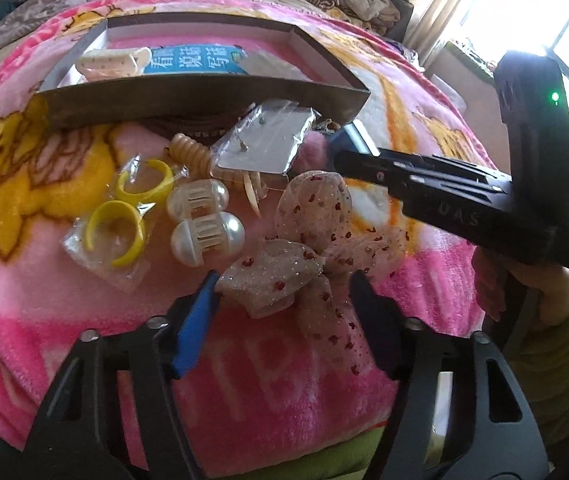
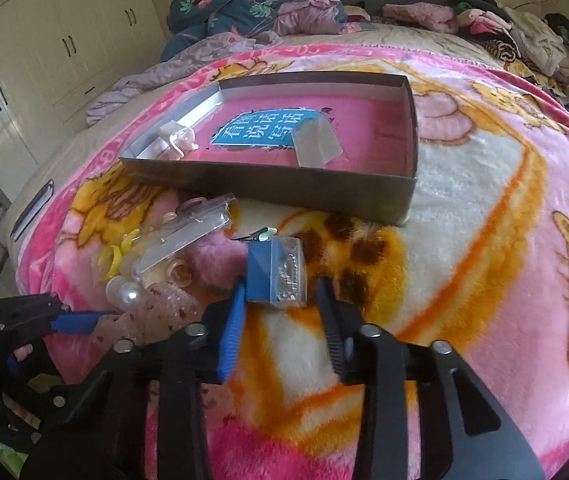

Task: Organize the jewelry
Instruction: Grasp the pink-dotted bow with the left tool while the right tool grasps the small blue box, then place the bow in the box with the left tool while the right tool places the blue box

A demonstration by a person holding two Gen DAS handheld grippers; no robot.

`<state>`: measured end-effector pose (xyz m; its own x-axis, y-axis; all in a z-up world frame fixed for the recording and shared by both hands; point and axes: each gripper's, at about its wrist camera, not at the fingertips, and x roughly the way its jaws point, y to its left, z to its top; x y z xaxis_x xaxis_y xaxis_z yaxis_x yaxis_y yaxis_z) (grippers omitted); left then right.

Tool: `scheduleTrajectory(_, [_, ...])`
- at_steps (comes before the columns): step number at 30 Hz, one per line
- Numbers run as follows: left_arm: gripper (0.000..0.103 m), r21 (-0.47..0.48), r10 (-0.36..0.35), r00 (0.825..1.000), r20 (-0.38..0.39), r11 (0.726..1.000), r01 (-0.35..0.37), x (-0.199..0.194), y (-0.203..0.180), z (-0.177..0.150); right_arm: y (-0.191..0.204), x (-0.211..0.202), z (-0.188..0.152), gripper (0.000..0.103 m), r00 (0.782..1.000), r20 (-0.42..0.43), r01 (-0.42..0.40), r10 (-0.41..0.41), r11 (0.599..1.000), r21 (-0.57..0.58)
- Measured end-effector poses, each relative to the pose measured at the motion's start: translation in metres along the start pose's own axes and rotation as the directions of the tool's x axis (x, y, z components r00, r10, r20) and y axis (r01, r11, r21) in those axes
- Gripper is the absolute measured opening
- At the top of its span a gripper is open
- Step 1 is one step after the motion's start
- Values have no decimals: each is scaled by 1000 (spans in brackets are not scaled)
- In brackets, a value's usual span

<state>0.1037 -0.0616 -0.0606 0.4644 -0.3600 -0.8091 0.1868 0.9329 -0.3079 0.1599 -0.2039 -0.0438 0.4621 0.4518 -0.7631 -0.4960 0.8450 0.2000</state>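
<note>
On the left of the bed lie the yellow rings in their clear bags [image 1: 118, 216], then two pearl hair claws [image 1: 204, 220], and next to them the spotted mesh bow [image 1: 304, 248]. The left claw [image 1: 284, 292] stands wide around the near lobe of this bow, with the blue pad just beside the fabric; I think it should go a little lower and close on the stiff middle knot, because the thin mesh can slip out. More to the right, the right claw [image 2: 280, 300] is also open, one finger on each side of the small blue and clear box [image 2: 276, 274], which rests on the blanket. It looks not yet pinched. I would close slowly on the flat side walls, keep the box level, then carry it over the near wall of the gray tray [image 2: 284, 194] behind.
</note>
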Motion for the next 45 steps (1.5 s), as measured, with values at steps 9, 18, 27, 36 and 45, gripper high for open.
scheduleTrajectory(9, [10, 32, -27, 1000, -6, 999, 27, 6, -10, 3, -15, -12, -5, 24, 999, 30, 15, -16, 1000, 20])
scheduleTrajectory(18, [5, 99, -23, 999, 31, 995, 20, -7, -27, 4, -28, -40, -18, 24, 995, 70, 58, -64, 995, 81])
scheduleTrajectory(27, [5, 119, -27, 995, 98, 993, 16, -31, -29, 20, -25, -61, -18, 24, 991, 102, 79, -88, 993, 91])
scheduleTrajectory(36, [5, 92, 3, 990, 144, 996, -17, -50, -8, 47, -13, -68, -3, 24, 988, 131, 75, -86, 994, 80])
scheduleTrajectory(45, [5, 53, 39, 981, 188, 997, -50, -67, 19, 74, -3, -64, 19, 24, 986, 149, 64, -72, 996, 57])
